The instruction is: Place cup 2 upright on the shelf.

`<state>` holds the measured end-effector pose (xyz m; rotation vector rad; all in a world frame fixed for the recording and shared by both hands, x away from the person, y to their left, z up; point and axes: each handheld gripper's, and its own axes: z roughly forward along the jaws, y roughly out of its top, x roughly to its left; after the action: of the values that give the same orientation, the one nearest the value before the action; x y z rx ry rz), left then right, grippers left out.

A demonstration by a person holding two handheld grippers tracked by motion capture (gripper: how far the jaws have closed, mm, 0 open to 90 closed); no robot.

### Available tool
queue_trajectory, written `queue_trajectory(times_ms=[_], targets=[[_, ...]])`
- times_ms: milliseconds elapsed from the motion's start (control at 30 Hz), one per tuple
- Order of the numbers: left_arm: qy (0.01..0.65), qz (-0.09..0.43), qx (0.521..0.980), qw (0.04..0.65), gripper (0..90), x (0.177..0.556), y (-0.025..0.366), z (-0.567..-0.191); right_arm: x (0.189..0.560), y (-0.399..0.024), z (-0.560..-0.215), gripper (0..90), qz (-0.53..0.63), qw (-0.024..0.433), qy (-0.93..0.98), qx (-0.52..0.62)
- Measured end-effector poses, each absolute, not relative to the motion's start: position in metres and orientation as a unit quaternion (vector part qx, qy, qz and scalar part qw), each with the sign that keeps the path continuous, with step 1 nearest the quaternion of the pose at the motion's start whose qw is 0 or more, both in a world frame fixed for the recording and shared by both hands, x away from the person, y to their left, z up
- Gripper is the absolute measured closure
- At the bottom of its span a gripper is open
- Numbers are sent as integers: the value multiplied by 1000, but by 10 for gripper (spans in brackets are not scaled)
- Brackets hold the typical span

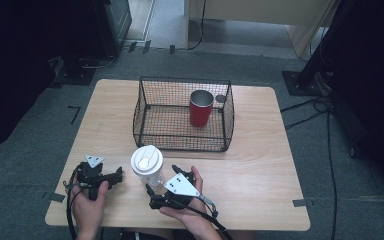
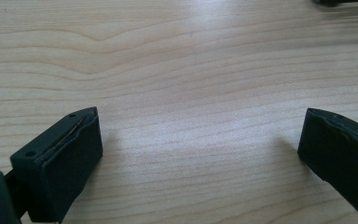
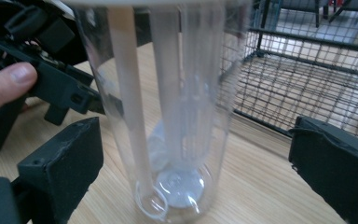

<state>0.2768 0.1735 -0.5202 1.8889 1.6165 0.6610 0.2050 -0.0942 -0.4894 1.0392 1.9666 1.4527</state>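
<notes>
A clear plastic cup [image 1: 147,170] with a white lid stands upright near the table's front edge, in front of the basket. My right gripper [image 1: 159,186] lies low beside it, held in a hand. In the right gripper view the cup [image 3: 177,93] stands between the two jaws of my right gripper [image 3: 196,163]. The left jaw is close to its wall and the right jaw is well off it, so the gripper is open. My left gripper [image 1: 115,177] rests left of the cup, open, with only bare wood between the jaws of my left gripper [image 2: 200,149].
A black wire basket [image 1: 145,115] stands mid-table behind the cup, with a red cup [image 1: 200,107] upright inside it. The basket's mesh [image 3: 298,79] is close on the right in the right gripper view. Bare wooden table [image 1: 260,165] lies right of my hands.
</notes>
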Motion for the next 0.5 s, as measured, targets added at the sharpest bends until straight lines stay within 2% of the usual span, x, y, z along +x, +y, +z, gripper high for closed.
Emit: queue_trajectory(times_ms=[500], targets=[[603, 246, 705, 281, 4, 277, 174, -520, 214, -73, -480, 83, 544, 244, 709, 377]])
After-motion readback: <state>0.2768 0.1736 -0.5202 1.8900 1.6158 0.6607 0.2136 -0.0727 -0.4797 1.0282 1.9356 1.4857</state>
